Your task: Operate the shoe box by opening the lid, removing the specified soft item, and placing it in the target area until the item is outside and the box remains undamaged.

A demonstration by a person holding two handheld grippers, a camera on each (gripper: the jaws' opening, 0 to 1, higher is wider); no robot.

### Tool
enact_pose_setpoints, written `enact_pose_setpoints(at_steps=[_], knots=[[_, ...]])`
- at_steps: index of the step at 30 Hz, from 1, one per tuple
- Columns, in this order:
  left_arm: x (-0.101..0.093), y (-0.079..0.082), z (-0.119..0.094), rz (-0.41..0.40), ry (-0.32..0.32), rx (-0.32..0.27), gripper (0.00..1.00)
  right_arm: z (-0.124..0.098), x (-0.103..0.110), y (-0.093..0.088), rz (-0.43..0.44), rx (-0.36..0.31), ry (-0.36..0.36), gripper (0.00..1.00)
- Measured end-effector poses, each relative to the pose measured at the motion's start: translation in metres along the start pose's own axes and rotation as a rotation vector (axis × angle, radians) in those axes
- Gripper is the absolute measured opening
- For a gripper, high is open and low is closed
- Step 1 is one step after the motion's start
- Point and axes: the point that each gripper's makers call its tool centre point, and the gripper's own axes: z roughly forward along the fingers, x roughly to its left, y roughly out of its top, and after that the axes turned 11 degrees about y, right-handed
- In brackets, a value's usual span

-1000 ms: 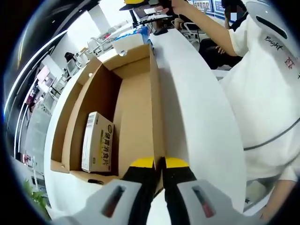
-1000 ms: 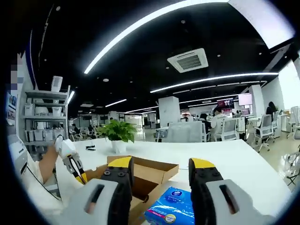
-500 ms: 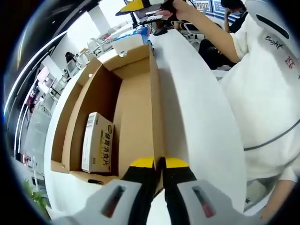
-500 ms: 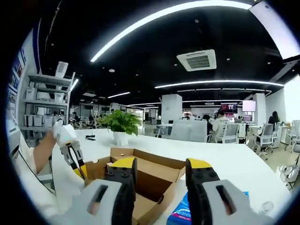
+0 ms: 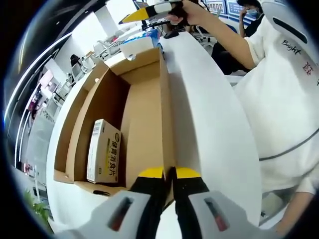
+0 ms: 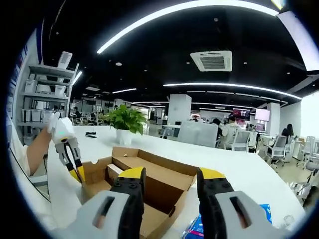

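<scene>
In the left gripper view my left gripper (image 5: pixel 168 173) has its jaws pressed together on the right wall of the box (image 5: pixel 164 99), pinching the cardboard edge near its close end. The box lies open on the white table (image 5: pixel 209 114), its long axis running away from me along the jaws, the far end near a blue pack (image 5: pixel 149 36). Inside, against the left wall at the near end, lies a carton (image 5: pixel 103 150) with a barcode label; its long axis runs parallel to the box's. I see nothing soft in the box from here. A person in a white shirt (image 5: pixel 284 99) stands to the right, arm stretched toward the far end, holding my right gripper (image 5: pixel 130 16) above the box's far edge.

In the right gripper view the right gripper (image 6: pixel 171 174) hangs over the box (image 6: pixel 149 174) with jaws spread apart and nothing between them. The left gripper (image 6: pixel 77 173) shows at the left, clamped on the box's edge. A potted plant (image 6: pixel 123 122) stands beyond on the table (image 6: pixel 224 164). The blue pack (image 6: pixel 264 219) lies low to the right.
</scene>
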Motion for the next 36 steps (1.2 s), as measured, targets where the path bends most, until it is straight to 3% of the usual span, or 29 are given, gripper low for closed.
enact_pose_setpoints(at_steps=[11, 15, 18, 27, 32, 36], knots=[[0.0, 0.001, 0.0, -0.006, -0.007, -0.008, 0.04, 0.013, 0.007, -0.003, -0.084, 0.028, 0.011, 0.39], [0.0, 0.001, 0.0, -0.009, -0.009, -0.008, 0.04, 0.022, 0.016, -0.001, -0.077, 0.027, 0.054, 0.39], [-0.001, 0.001, 0.0, -0.012, -0.008, -0.004, 0.04, 0.027, 0.026, 0.017, -0.052, -0.047, 0.083, 0.43], [0.0, 0.001, 0.001, -0.021, -0.004, -0.005, 0.05, 0.041, 0.035, 0.041, -0.132, 0.005, 0.129, 0.31], [0.0, 0.001, 0.001, -0.018, -0.006, -0.009, 0.05, 0.058, 0.05, 0.019, -0.174, 0.084, 0.205, 0.34], [0.0, 0.001, 0.001, -0.015, -0.015, -0.014, 0.04, 0.068, 0.051, 0.008, -0.186, 0.112, 0.203, 0.33]])
